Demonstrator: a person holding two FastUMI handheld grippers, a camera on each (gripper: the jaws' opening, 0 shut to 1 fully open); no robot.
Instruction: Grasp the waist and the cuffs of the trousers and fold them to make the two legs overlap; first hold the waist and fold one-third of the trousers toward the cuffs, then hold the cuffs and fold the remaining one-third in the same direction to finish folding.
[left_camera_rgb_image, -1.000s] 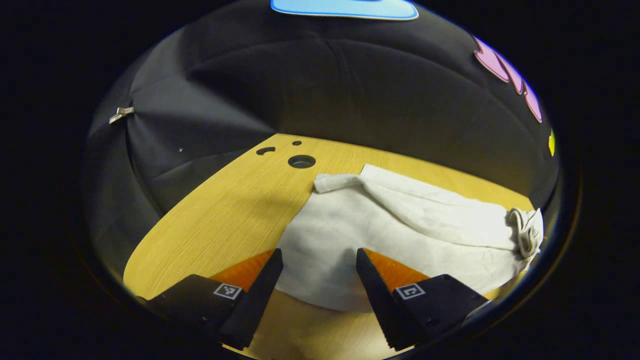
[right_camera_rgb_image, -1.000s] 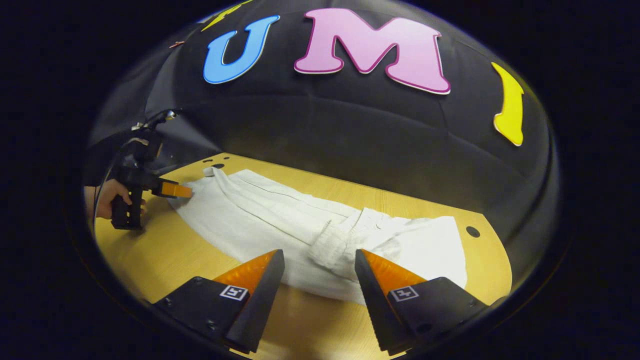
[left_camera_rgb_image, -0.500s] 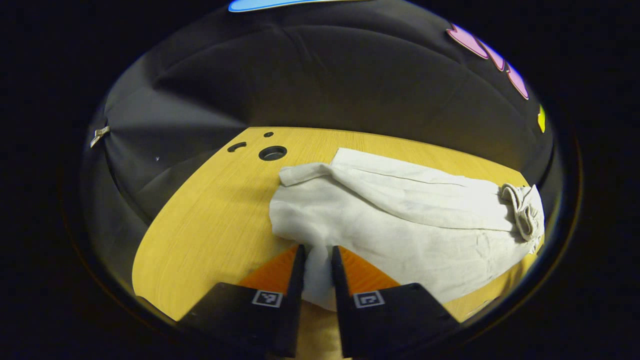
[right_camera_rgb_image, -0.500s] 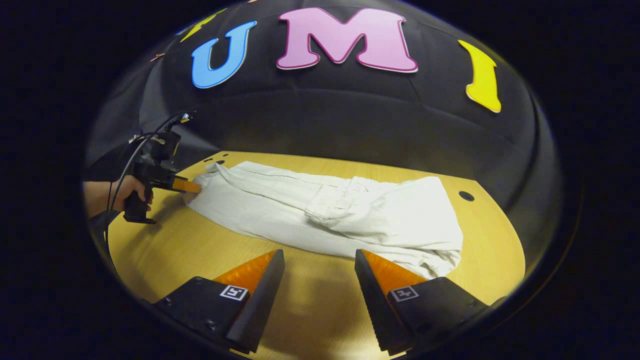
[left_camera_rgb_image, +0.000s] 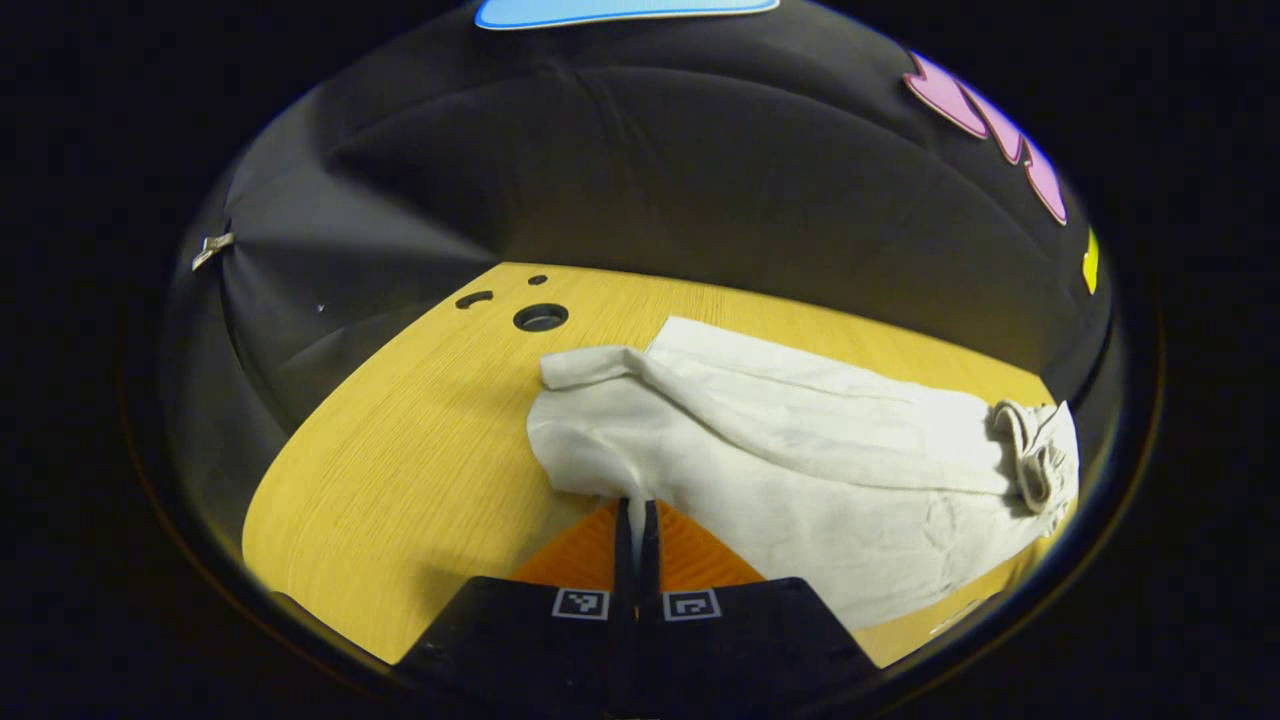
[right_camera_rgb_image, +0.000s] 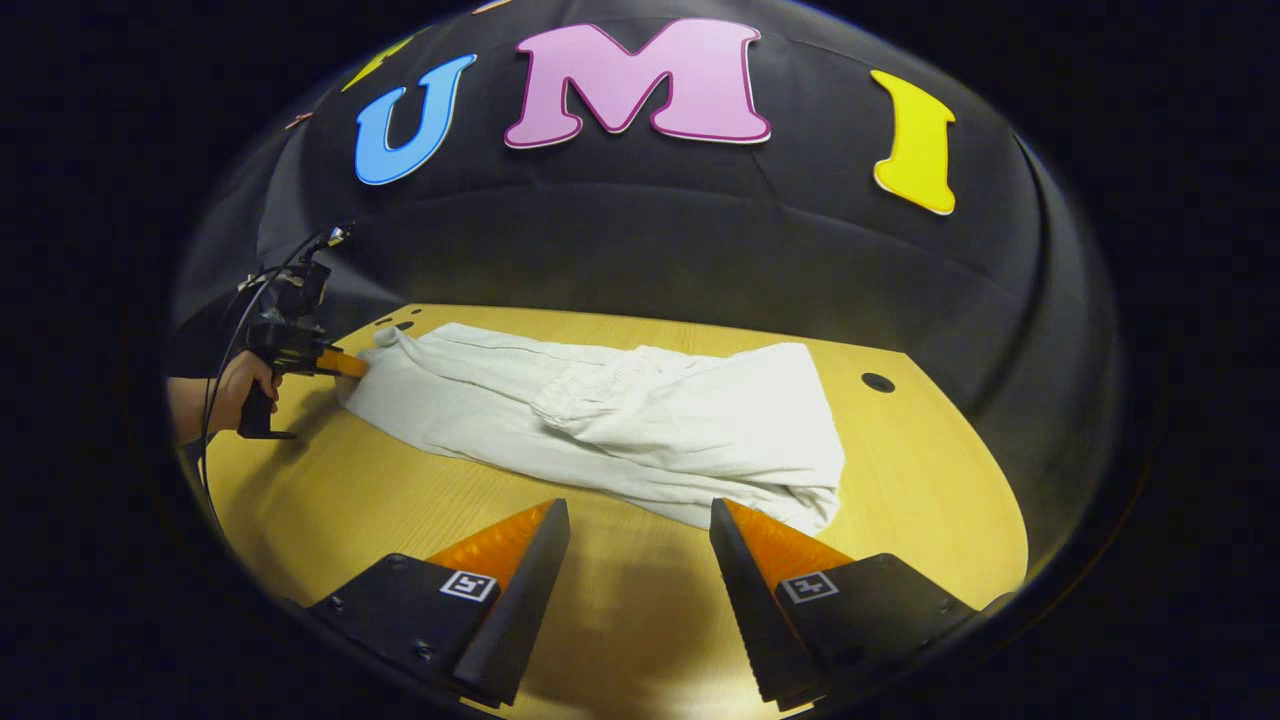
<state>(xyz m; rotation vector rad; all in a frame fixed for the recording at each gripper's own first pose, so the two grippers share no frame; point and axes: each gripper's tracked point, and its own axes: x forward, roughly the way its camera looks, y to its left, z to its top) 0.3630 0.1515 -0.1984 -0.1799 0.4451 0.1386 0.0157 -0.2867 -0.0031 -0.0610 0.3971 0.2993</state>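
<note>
Left tool (left_camera_rgb_image: 636, 515) pinches trousers (left_camera_rgb_image: 800, 460) (cuff end).

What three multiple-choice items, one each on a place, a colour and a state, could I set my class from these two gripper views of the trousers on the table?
1. Where do the trousers lie?
A. On the wooden table
B. On the floor
C. Over a chair

2. What colour are the trousers?
A. Dark blue
B. Off-white
C. Red

3. How do the jaws of the right gripper stand?
A. Shut on the trousers
B. Shut on nothing
C. Open, with bare table between them

Answers:
1. A: the cloth rests flat on the light wood top.
2. B: the fabric is pale in both views.
3. C: the right gripper view shows a wide gap over bare wood, while the left gripper is pinched shut on the trousers' edge.
</note>
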